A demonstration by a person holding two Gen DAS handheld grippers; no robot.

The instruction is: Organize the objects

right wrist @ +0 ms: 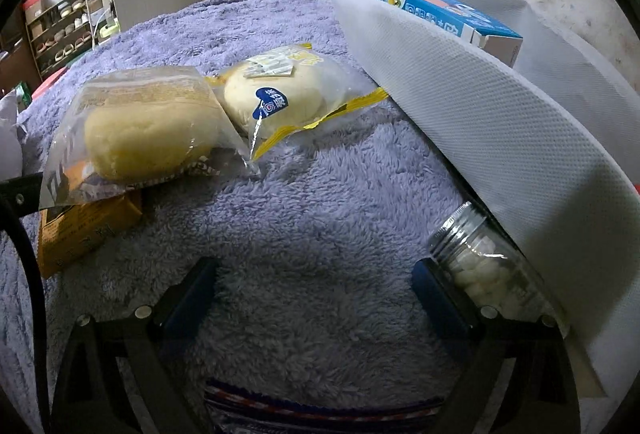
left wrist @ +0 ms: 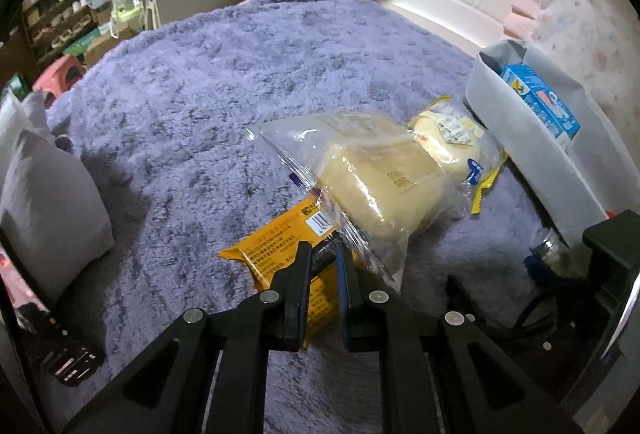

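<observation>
Now lying on the purple blanket: two bread packets, one orange packet, one jar, one grey bag holding one blue box. Left gripper pinching the orange packet; right gripper gaping wide, holding nothing.

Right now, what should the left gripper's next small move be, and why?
Probably lift the clear bread packet toward the white bag: the left gripper looks shut on its edge, and the bag stands open with a blue box inside.
</observation>
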